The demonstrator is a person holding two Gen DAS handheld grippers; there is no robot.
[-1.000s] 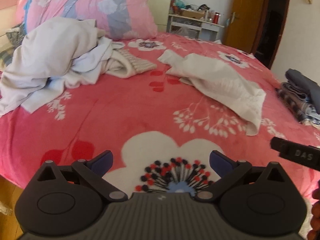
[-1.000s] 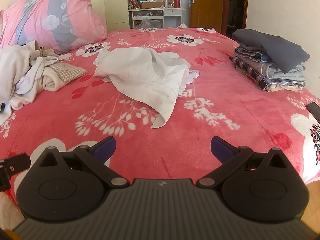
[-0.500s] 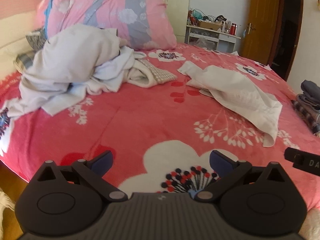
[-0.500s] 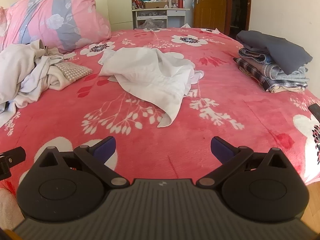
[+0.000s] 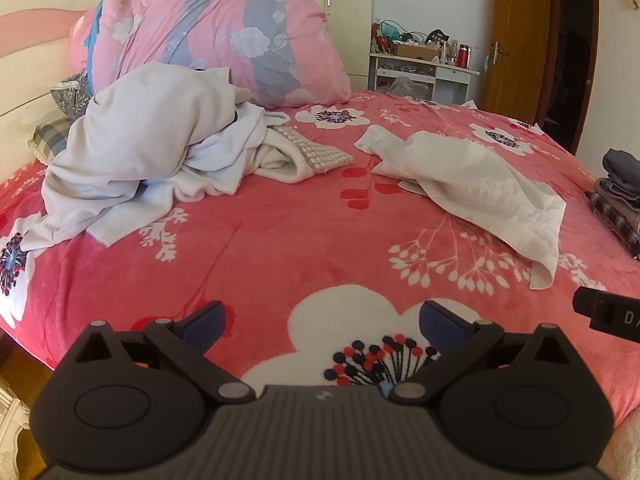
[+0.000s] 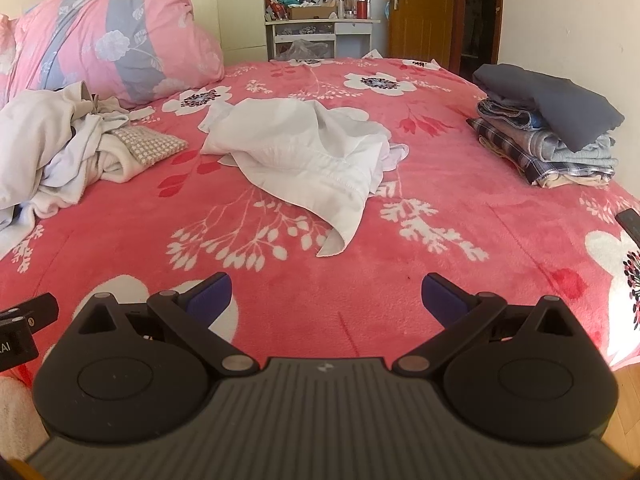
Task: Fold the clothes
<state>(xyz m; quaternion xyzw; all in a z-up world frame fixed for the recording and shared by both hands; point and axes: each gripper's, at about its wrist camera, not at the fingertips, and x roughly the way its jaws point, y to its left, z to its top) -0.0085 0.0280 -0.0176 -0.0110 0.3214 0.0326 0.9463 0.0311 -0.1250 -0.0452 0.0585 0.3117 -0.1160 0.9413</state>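
A crumpled white garment (image 6: 304,160) lies alone in the middle of the pink flowered bed; it also shows in the left wrist view (image 5: 476,184). A heap of unfolded white and cream clothes (image 5: 152,152) lies at the left, also seen in the right wrist view (image 6: 60,148). A stack of folded clothes (image 6: 548,128) sits at the right edge. My left gripper (image 5: 322,318) is open and empty above the bed's near edge. My right gripper (image 6: 326,294) is open and empty, short of the white garment.
A large pink and grey pillow (image 5: 224,40) stands at the head of the bed. A cluttered white desk (image 6: 320,28) and a wooden door (image 6: 420,12) are at the back. The other gripper's tip (image 5: 604,314) shows at the right edge.
Both grippers have tilted up and drawn back a little, so the bed and clothes sit lower in view. Both stay open. The clothes have not moved.
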